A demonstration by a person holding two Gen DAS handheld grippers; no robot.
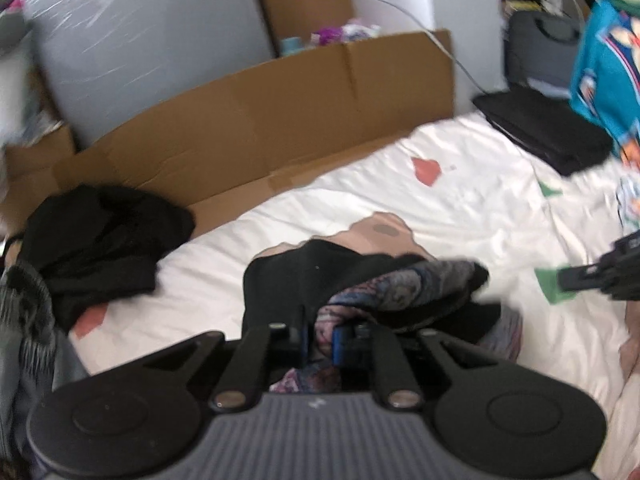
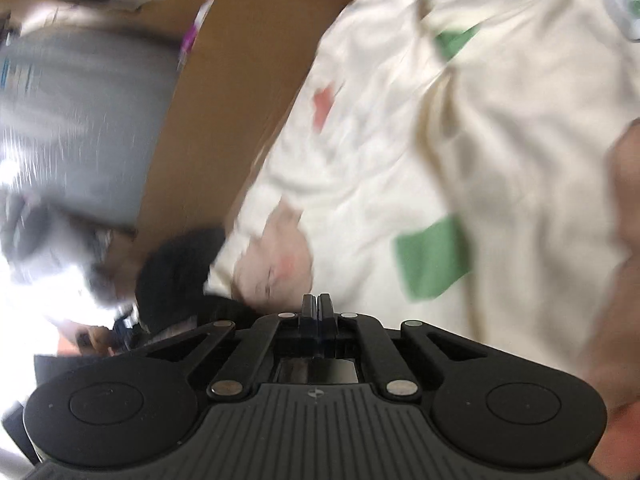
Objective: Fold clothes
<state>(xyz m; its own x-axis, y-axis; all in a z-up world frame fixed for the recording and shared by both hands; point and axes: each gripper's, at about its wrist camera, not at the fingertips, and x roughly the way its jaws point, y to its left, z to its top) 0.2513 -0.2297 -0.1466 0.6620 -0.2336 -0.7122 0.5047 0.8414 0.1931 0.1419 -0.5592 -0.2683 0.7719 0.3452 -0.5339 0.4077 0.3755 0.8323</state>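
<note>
Nearest, in the left wrist view: left tongs closed on a bunched garment, black outside with a paisley lining or a second patterned piece inside; cannot tell which. Held in a lump just above or on the bed, not spread flat, with no clean fold line visible.

In the right wrist view: right tongs shut with fingers pressed together and nothing between them, pointing at the white sheet with green and red patches. Much motion blur here, so little detail to trust. Also visible from the left camera as right tongs at the right edge, apart from the garment.

Further left on the bed: a crumpled black heap, clearly not folded. Far right corner: a flat black stack, looking folded and set aside. Beside it a hanging teal cloth, part of the task or not, cannot tell. Behind the bed: cardboard standing along the edge.

As a judgement: somewhere in the middle of the work. One dark pile seemingly finished, one piece in the grip and not folded in shape, one heap waiting. Fits equally a piece just lifted for spreading or a piece being carried while half gathered; not settled by these views
</note>
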